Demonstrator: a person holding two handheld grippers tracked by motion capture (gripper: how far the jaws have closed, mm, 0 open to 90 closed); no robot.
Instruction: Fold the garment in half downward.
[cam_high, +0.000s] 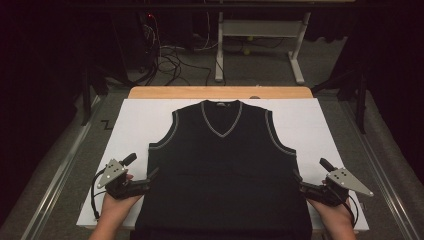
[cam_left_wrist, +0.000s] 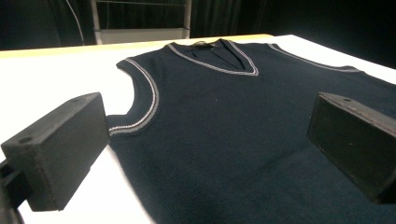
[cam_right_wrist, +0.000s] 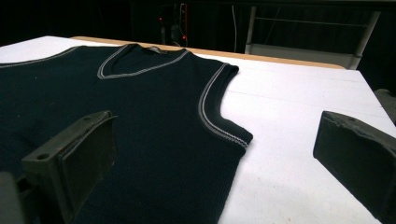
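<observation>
A dark navy sleeveless V-neck vest (cam_high: 222, 165) with grey-striped trim lies flat, front up, on a white sheet (cam_high: 135, 120), collar toward the far edge. My left gripper (cam_high: 151, 176) rests at the vest's left side seam below the armhole, jaws wide open, one over the sheet and one over the knit (cam_left_wrist: 224, 140). At the opposite side seam my right gripper (cam_high: 299, 181) stands open too, one jaw over the fabric (cam_right_wrist: 140, 121) and the other above bare sheet. Neither pinches any cloth.
The sheet covers a wooden table (cam_high: 220, 92) whose far edge shows. Beyond it stand a white desk frame (cam_high: 260, 40) and tangled cables (cam_high: 170, 62) on the floor. Bare sheet lies on both sides of the vest.
</observation>
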